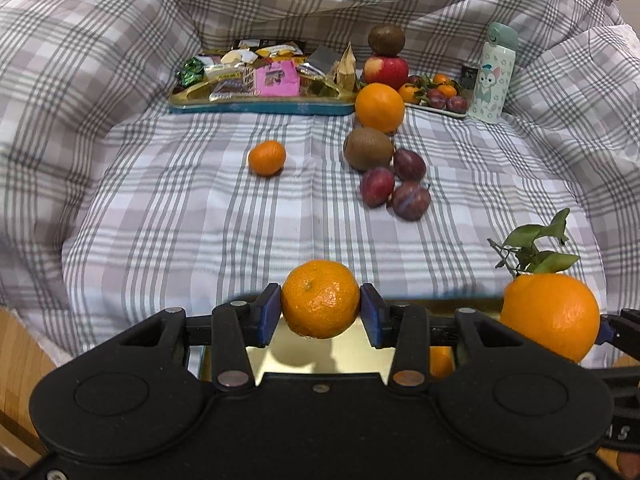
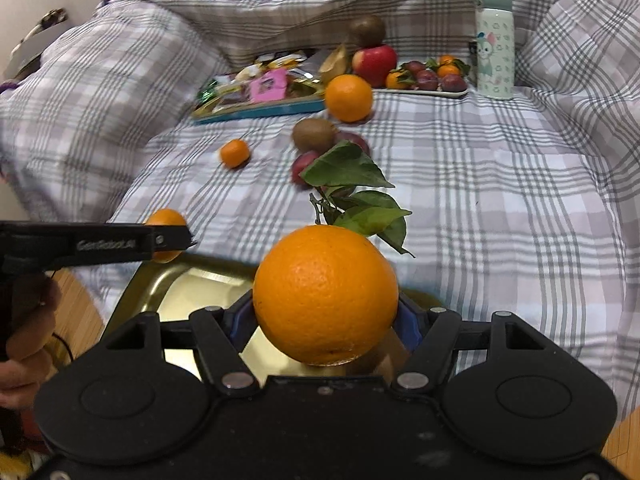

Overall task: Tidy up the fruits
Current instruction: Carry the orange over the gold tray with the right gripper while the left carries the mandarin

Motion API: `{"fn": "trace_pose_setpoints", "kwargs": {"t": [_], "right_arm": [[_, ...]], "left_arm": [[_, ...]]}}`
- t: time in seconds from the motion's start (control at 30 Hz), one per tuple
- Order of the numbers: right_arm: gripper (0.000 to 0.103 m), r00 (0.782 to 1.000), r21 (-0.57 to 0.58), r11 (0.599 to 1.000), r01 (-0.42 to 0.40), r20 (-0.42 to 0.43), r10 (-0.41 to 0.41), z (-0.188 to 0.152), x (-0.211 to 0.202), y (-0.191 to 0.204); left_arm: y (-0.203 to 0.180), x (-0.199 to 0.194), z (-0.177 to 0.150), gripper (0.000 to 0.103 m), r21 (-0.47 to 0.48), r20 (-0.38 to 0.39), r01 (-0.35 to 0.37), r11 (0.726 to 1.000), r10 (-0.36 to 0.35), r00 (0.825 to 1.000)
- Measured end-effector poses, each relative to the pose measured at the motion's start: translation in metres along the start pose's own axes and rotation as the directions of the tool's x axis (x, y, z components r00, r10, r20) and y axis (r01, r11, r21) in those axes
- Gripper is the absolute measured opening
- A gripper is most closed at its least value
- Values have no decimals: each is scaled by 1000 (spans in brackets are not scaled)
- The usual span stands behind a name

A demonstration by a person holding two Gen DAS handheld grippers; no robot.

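Low in both frames, over a gold tray (image 2: pixel 176 280): two fruits held at once. Left gripper (image 1: pixel 320 308) clamped on a mandarin (image 1: pixel 320 298), blue fingers (image 1: pixel 269 312) pressing each side, opened only as wide as the fruit. Right gripper (image 2: pixel 326 320) gripping a leafy orange (image 2: pixel 326 294), fingers spread wide around it and mostly hidden behind it. Neither fruit set down yet; both hanging above the tray, which looks bare where it shows.

Judged early to midway. Still loose on the bed (image 1: pixel 200 220): a small mandarin (image 1: pixel 267 158) at centre left, a kiwi (image 1: pixel 368 148), three plums (image 1: pixel 400 186) and a big orange (image 1: pixel 380 107) at centre right. Already gathered, upper right: a white tray (image 1: pixel 436 109) with small mandarins and plums, an apple (image 1: pixel 386 69) behind it and a second kiwi (image 1: pixel 386 39) perched on top. Unclear whether that far group counts as done.

Shown only from the left wrist: the mandarin grip head-on, and the three plums unobstructed. Shown only from the right wrist: the tray's near rim and corner, a hand (image 2: pixel 28 344) on the left gripper's handle at lower left, the orange's leaves (image 2: pixel 352 188) covering part of the plums. Common to both: a snack tin (image 1: pixel 260 106) and a bottle (image 1: pixel 493 76) at the back.
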State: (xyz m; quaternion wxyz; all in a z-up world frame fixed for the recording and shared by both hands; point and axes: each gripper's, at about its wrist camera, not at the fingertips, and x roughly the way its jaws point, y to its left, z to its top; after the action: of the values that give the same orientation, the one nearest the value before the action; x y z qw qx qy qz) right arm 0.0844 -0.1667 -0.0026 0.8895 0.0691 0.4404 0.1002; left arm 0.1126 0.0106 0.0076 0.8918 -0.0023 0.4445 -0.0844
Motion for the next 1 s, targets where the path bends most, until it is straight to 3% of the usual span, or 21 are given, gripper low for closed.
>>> {"fn": "trace_pose_setpoints", "kwargs": {"t": [0.4,1.0], "right_arm": [[72,998,-47,998,-37,-44,35,-48,-24,18],[72,994,-46,998,41,-100,-45,-83,-18,18]], "left_arm": [[-5,-17,-45,50,-24,-23,-17,1000,17,1000],[-14,-19,-85,50,-30,-60,-29,999,28,998]]}}
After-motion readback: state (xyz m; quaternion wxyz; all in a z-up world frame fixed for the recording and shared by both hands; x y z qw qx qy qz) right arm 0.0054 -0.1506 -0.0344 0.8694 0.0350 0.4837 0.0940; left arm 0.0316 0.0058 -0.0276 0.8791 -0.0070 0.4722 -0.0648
